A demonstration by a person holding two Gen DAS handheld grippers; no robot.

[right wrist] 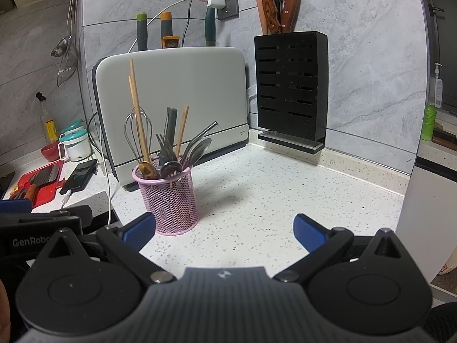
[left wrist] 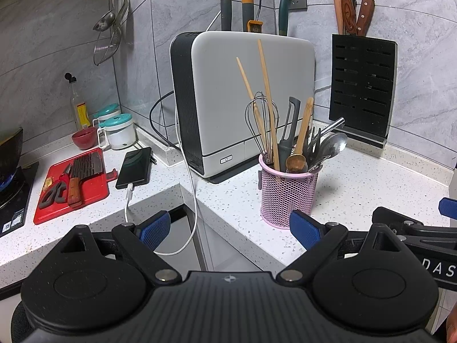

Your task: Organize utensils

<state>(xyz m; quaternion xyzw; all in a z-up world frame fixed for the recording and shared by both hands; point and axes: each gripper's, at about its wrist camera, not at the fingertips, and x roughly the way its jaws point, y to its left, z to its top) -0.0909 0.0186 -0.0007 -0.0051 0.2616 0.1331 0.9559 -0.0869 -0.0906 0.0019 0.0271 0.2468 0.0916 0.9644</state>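
Left view, left gripper [left wrist: 228,233]: blue fingers spread wide, nothing between them, held low at the counter's edge.
Left view, pink mesh cup [left wrist: 287,197]: just beyond the right finger, upright on the speckled counter [left wrist: 371,183].
Left view, cup contents: whisk [left wrist: 261,123], two chopsticks [left wrist: 267,97], black peeler [left wrist: 290,131], wooden spoon [left wrist: 300,140], dark fork [left wrist: 311,140], metal spoons [left wrist: 332,143], all standing handle or head up, mixed together.
Left view, other utensils: cleaver [left wrist: 82,171] and scissors [left wrist: 52,191] lie on the red cutting board [left wrist: 97,191], well apart from the cup; phone [left wrist: 134,167] charging beside it.
Left view, right gripper [left wrist: 414,228]: only its side shows at the right edge.
Right view, right gripper [right wrist: 224,233]: fingers wide apart, holding nothing, over bare counter.
Right view, cup: near the left finger, same utensils inside, none lying loose on the counter around it.
Right view, back wall: white appliance [right wrist: 177,97] behind the cup, black knife block [right wrist: 291,85] with wooden handles sticking out on top.
Progress: utensils near the grippers already stand gathered in the cup. This fits either sorting out of the cup still to come, or gathering into it finished. Cleaver and scissors on the board may or may not belong to the job; cannot tell.
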